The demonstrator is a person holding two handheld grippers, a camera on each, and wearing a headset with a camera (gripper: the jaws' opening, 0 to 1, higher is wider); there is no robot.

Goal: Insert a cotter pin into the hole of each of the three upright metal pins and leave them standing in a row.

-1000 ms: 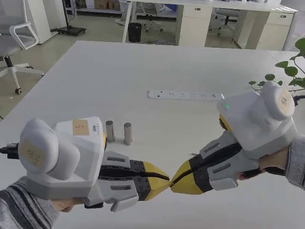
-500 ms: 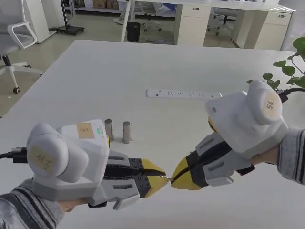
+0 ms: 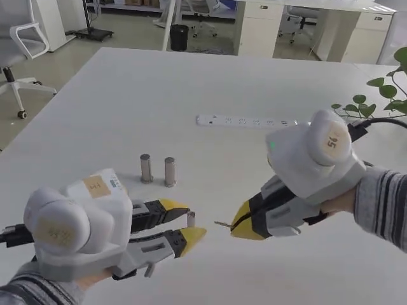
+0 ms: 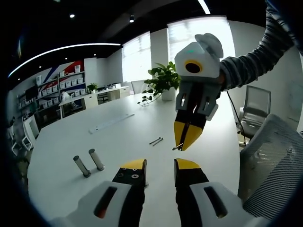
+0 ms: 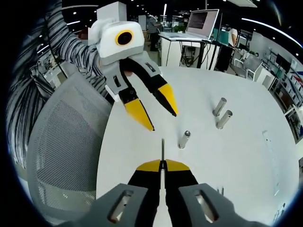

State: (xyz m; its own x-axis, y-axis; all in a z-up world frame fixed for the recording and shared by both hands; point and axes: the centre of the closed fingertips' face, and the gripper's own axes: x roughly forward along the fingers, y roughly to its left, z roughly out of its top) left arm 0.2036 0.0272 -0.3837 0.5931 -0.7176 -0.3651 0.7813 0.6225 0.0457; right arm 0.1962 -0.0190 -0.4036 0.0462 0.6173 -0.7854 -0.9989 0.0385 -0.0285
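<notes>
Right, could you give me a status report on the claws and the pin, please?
Left claw open, near the standing metal pin. Right claw shut on cotter pin, not yet inserted. Nothing in the way.

A wide white table (image 3: 254,89) stands in an open office with a pale floor (image 3: 63,51). Beyond its far edge are light drawer cabinets (image 3: 257,28) and a black bin (image 3: 180,37). A white office chair (image 3: 16,54) sits off the far left corner and a leafy plant (image 3: 361,100) stands by the right edge. Bright windows (image 4: 199,35), wall shelves (image 4: 61,80) and a ceiling light strip (image 4: 61,48) line the room.
</notes>
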